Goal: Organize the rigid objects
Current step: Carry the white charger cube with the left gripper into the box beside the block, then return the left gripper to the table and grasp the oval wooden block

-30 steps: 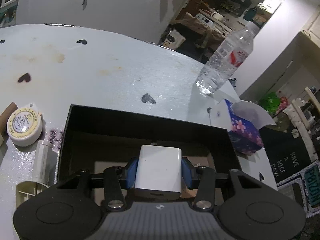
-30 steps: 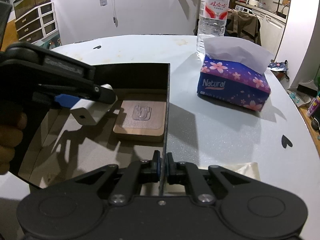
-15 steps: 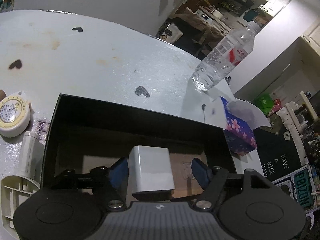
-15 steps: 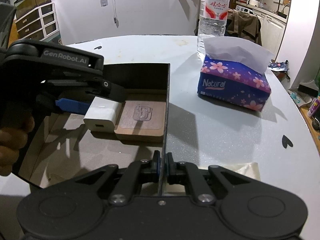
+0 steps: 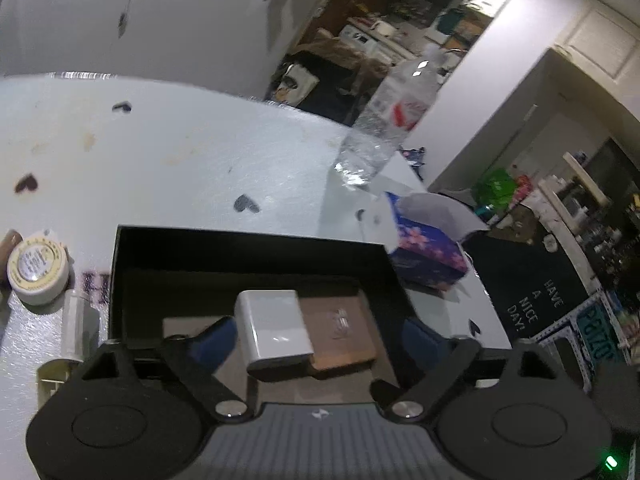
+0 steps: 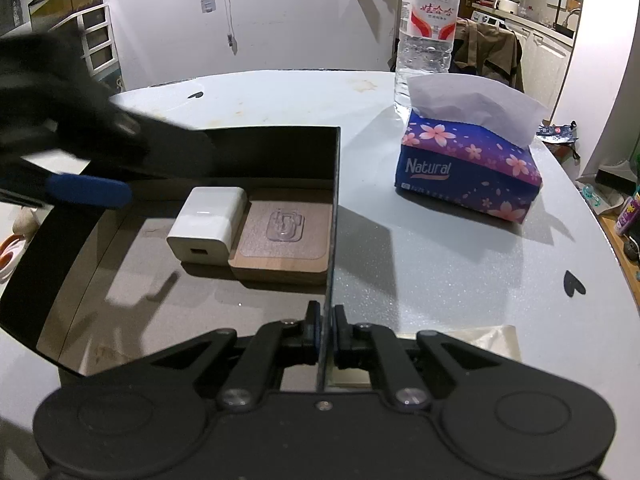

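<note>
- Left wrist view: the left gripper (image 5: 320,340) has its blue-padded jaws opening, spread wide and clear of the white square charger block (image 5: 274,326) between them.
- The charger lies on the floor of the shallow black open box (image 6: 276,152), touching the brown wooden square coaster (image 6: 284,236).
- The right gripper (image 6: 325,320) is pinched together on the box's thin right wall.
- Right of the box, on the pale round table (image 6: 440,260), stand a purple floral tissue pack (image 6: 468,168) and a clear plastic water bottle (image 6: 426,32).
</note>
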`<action>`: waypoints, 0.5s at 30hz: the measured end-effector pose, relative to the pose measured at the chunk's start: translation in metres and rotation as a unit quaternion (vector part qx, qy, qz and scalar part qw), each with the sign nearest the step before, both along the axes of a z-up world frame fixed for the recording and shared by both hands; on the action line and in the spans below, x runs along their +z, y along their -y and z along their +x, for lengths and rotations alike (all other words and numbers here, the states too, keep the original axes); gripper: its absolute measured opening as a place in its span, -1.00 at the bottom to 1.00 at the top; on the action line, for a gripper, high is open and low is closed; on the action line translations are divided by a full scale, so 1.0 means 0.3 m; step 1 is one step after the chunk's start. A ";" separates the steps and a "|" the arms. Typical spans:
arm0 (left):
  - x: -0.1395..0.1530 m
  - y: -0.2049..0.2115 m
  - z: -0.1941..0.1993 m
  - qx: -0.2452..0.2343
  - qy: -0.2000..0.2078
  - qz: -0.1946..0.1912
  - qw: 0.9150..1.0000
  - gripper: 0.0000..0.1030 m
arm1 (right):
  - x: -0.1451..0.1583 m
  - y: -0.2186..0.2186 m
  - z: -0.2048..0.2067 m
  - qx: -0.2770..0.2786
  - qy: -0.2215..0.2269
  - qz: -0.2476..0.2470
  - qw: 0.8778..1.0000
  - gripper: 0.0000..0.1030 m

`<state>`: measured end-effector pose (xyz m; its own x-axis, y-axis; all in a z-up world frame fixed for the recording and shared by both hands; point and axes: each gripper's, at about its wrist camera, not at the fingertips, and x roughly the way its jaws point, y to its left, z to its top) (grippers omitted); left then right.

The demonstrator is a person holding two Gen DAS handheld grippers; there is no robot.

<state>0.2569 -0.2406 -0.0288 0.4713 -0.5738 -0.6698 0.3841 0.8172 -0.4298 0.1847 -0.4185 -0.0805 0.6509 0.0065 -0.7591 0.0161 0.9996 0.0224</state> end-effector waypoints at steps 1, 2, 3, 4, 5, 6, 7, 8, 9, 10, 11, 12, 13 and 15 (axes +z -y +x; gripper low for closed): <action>0.018 -0.004 -0.019 0.001 0.015 0.004 1.000 0.95 | 0.000 0.002 0.000 0.000 0.000 0.001 1.000 -0.86; 0.036 -0.008 -0.036 -0.001 0.031 0.005 1.000 0.96 | 0.000 0.003 -0.001 0.000 0.000 0.002 1.000 -0.86; 0.050 -0.014 -0.051 -0.005 0.042 0.006 0.999 0.96 | 0.000 0.004 -0.001 0.000 0.001 0.003 1.000 -0.86; 0.064 -0.019 -0.064 -0.008 0.051 0.008 0.999 0.97 | 0.001 0.004 -0.001 0.000 0.001 0.003 1.000 -0.86; 0.078 -0.026 -0.076 -0.009 0.059 0.009 0.998 1.00 | 0.001 0.004 0.000 0.001 0.001 0.003 1.000 -0.86; 0.090 -0.035 -0.092 -0.009 0.070 0.010 0.997 1.00 | 0.001 0.003 0.000 0.000 0.001 0.003 1.000 -0.86; 0.100 -0.043 -0.106 -0.011 0.080 0.013 0.997 1.00 | 0.001 0.004 -0.001 0.001 0.001 0.003 1.000 -0.86; 0.107 -0.052 -0.120 -0.012 0.092 0.018 0.996 1.00 | 0.001 0.004 0.000 0.001 0.001 0.003 1.000 -0.86; 0.112 -0.064 -0.135 -0.011 0.104 0.025 0.994 1.00 | 0.000 0.003 -0.001 0.001 0.001 0.003 1.000 -0.86; 0.117 -0.075 -0.149 -0.009 0.115 0.032 0.993 1.00 | 0.000 0.004 -0.001 0.001 0.001 0.002 1.000 -0.86; 0.120 -0.085 -0.158 -0.006 0.121 0.038 0.992 1.00 | 0.001 0.004 0.000 0.002 0.001 0.002 1.000 -0.86; 0.121 -0.099 -0.168 -0.002 0.126 0.042 0.991 1.00 | 0.000 0.004 0.000 0.002 0.001 0.002 1.000 -0.86; 0.122 -0.112 -0.176 0.002 0.129 0.045 0.991 1.00 | 0.000 0.004 0.000 0.002 0.001 0.002 1.000 -0.86; 0.122 -0.145 -0.191 0.010 0.135 0.047 0.990 1.00 | 0.000 0.004 0.000 0.002 0.001 0.003 1.000 -0.86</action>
